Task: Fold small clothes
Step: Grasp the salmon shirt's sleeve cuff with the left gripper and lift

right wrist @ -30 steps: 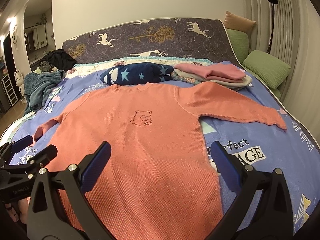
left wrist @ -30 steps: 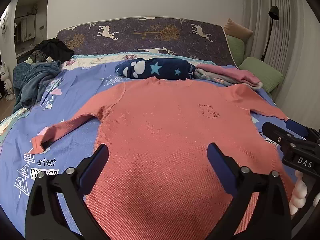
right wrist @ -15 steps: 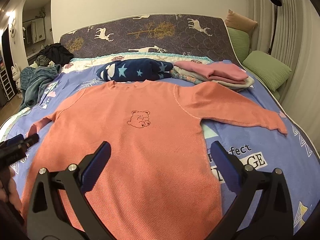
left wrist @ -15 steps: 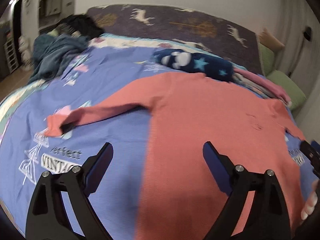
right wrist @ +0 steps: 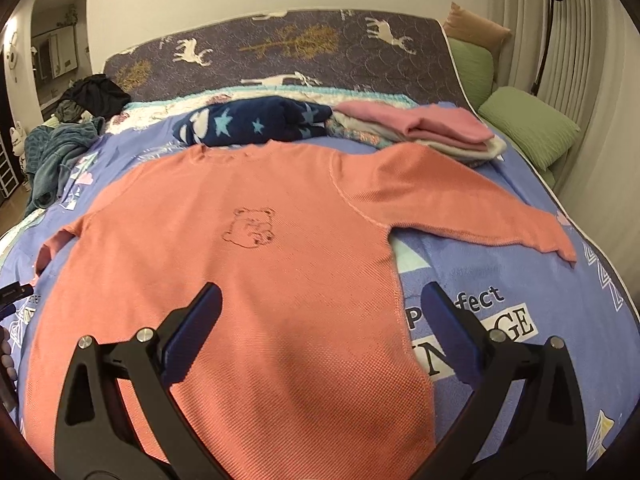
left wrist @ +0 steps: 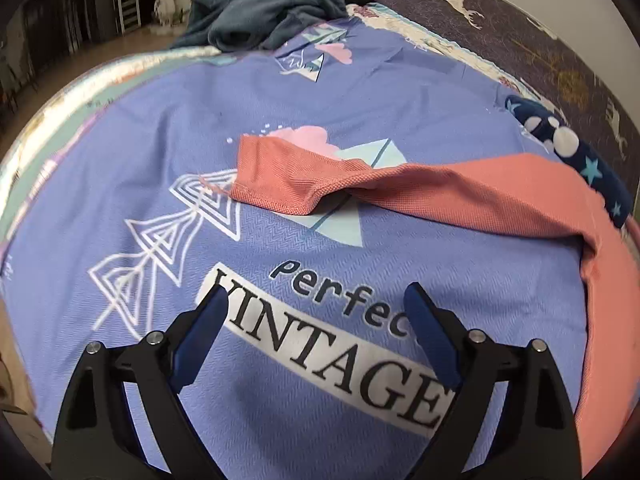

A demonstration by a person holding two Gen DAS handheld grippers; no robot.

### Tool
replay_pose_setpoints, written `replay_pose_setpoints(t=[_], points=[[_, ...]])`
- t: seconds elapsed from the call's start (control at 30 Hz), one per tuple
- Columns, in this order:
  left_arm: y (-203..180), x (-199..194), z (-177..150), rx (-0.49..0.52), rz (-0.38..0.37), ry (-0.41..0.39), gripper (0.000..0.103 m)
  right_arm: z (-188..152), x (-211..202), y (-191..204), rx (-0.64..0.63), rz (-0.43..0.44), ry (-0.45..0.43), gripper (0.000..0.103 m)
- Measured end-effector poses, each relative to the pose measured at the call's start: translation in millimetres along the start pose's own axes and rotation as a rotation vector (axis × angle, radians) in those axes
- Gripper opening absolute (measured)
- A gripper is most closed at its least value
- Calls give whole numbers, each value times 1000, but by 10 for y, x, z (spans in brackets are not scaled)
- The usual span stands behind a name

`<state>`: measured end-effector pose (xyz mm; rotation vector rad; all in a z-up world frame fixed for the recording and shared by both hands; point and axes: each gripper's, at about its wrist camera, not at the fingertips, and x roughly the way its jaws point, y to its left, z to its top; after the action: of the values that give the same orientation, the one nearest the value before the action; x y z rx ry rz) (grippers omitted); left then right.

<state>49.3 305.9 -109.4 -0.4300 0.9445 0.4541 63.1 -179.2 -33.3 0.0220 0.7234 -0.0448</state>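
Observation:
A salmon long-sleeved shirt [right wrist: 248, 184] with a small bear outline [right wrist: 250, 228] lies flat and face up on the purple printed bedsheet [left wrist: 320, 360], both sleeves spread out. My right gripper [right wrist: 320, 292] hovers open over the shirt's lower body, nothing between its fingers. My left gripper [left wrist: 315, 294] is open above the sheet's "VINTAGE" print, empty, pointing steeply down. The shirt's left sleeve [left wrist: 440, 188] runs across just beyond it. The sleeve's cuff [left wrist: 276, 176] is slightly lifted and folded, a short way ahead of the fingertips. A finger of the left gripper [right wrist: 16, 292] shows at the right view's left edge.
A folded navy star-print garment [right wrist: 256, 122] and a folded pink stack [right wrist: 420, 124] lie just past the shirt's collar. A teal blanket [left wrist: 256, 12] is heaped at the far left, and green pillows [right wrist: 528, 124] lie at the right. The bed's left edge [left wrist: 60, 96] drops to the floor.
My left gripper swung left and down, from over the shirt's body to the sheet near the left cuff, rolling as it went. The right gripper edged slightly closer to the shirt.

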Motion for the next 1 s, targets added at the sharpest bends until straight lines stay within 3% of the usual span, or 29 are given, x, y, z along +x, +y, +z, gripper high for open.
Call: replay_pose_setpoints(t=[0.07, 0.2, 0.3, 0.43, 0.57, 0.63, 0.67, 0.7, 0.73, 0.77, 0.83, 0.87, 1.0], points=[[8, 67, 32, -6, -21, 16, 89, 5, 47, -9, 5, -1, 13, 101], [7, 328, 181, 5, 20, 28, 88, 6, 85, -2, 4, -3, 20, 101], [83, 405, 314, -95, -102, 65, 84, 3, 104, -4, 3, -10, 25, 101], [243, 538, 389, -342, -387, 95, 84, 0, 145, -34, 17, -18, 38, 101], [473, 857, 358, -654, -512, 138, 84, -8, 168, -20, 14, -14, 48, 101], [528, 959, 408, -722, -513, 123, 82, -11, 160, -7, 9, -11, 48, 101], [532, 991, 457, -732, -499, 115, 77, -11, 156, -6, 7, -10, 47, 101], [530, 1009, 490, -731, -493, 111, 54, -12, 150, -7, 7, -9, 46, 101], [518, 1049, 547, -728, -508, 111, 17, -15, 145, -11, 9, -7, 45, 101], [513, 1070, 583, -734, -531, 116, 5, -17, 136, -21, 12, -6, 45, 101], [447, 949, 663, -722, -527, 78, 4, -19, 115, -54, 19, -6, 40, 101], [369, 811, 744, -671, -513, 33, 4, -21, 106, -72, 22, -8, 37, 101], [-431, -13, 1071, -318, -481, -159, 4, -28, 112, -171, 35, -21, 38, 101]])
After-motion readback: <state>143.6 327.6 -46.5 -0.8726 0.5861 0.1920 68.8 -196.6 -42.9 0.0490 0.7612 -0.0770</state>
